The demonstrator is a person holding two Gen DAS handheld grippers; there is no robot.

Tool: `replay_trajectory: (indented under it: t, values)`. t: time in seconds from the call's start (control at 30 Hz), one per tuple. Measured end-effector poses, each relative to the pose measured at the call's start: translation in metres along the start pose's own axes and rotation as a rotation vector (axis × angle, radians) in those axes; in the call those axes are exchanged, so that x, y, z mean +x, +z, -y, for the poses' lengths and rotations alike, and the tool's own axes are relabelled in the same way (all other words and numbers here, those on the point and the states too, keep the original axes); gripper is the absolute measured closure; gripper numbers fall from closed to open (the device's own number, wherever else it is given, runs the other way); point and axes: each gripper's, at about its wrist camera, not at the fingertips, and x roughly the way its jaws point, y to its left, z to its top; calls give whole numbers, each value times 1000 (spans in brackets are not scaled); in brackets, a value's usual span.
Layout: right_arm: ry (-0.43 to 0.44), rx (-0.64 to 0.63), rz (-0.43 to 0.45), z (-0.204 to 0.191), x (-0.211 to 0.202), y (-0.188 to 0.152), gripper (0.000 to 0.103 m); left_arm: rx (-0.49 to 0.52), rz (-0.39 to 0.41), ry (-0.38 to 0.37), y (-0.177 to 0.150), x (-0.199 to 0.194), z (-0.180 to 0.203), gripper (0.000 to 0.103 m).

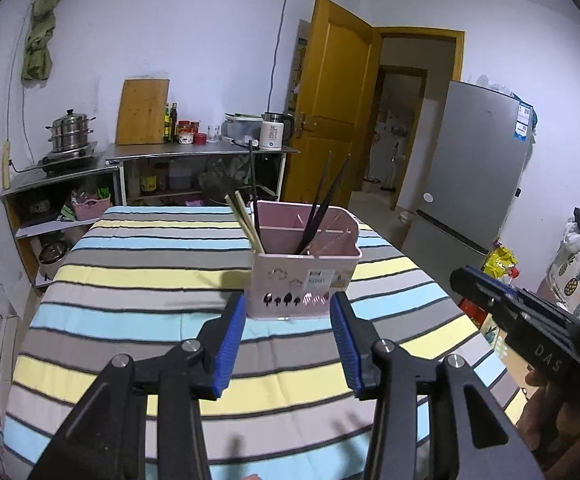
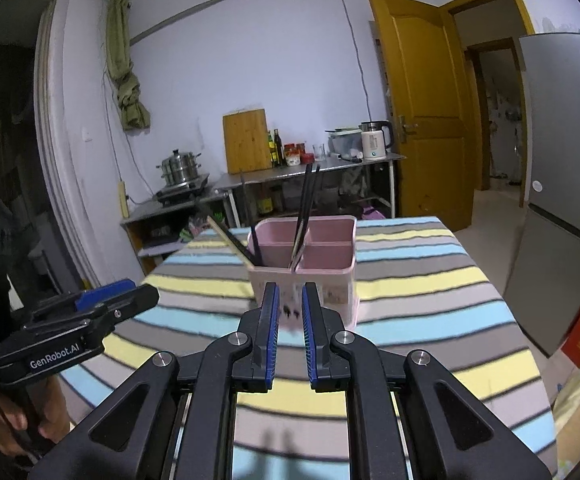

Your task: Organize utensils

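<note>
The jaws of the left gripper (image 1: pixel 288 338) stand moderately apart with nothing between them, while the jaws of the right gripper (image 2: pixel 290 334) are drawn to a narrow gap and are likewise empty. Both point forward and slightly down over the striped tabletop (image 1: pixel 138 280), aimed at the pink utensil holder (image 1: pixel 305 272) that stands just beyond their tips, near the middle of the tabletop. Dark chopsticks (image 1: pixel 322 204) lean upright in its middle compartment, and pale wooden chopsticks (image 1: pixel 246 222) with another dark one slant out of its left compartment. No loose utensil shows anywhere on the striped cloth, so the sorting appears largely done; what may remain, as a judgement, is straightening the slanted chopsticks or shifting the holder itself.
</note>
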Motion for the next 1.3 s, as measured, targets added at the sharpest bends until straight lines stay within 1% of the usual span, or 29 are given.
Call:
replay_trajectory:
  t: [0.17, 0.3, 0.33, 0.37, 0.4, 0.43, 0.6, 0.7, 1.3]
  values:
    - [-19, -37, -7, -12, -3, -28, 91, 9, 25, 11, -20, -8, 2, 57]
    - [-19, -36, -17, -18, -3, -44, 91, 26, 41, 16, -35, -10, 5, 57]
    - [-24, -44, -20, -20, -3, -48, 89, 29, 46, 17, -39, -10, 6, 57]
    - [-25, -50, -19, -21, -4, -52, 80, 31, 51, 20, -43, -10, 6, 57]
    - [-26, -54, -17, -21, -5, -54, 73, 32, 53, 21, -47, -9, 6, 57]
    - [-27, -59, -15, -22, -5, -57, 65, 30, 47, 19, -51, -7, 6, 57]
    - [-37, -58, -20, -20, -3, -67, 65, 49, 28, 38, -64, -1, 9, 57]
    - [-46, -51, -21, -18, -3, -68, 65, 42, 18, 38, -67, 1, 8, 57]
    - [-58, -44, -10, -16, -10, -71, 65, 39, 5, 47, -72, 2, 9, 57]
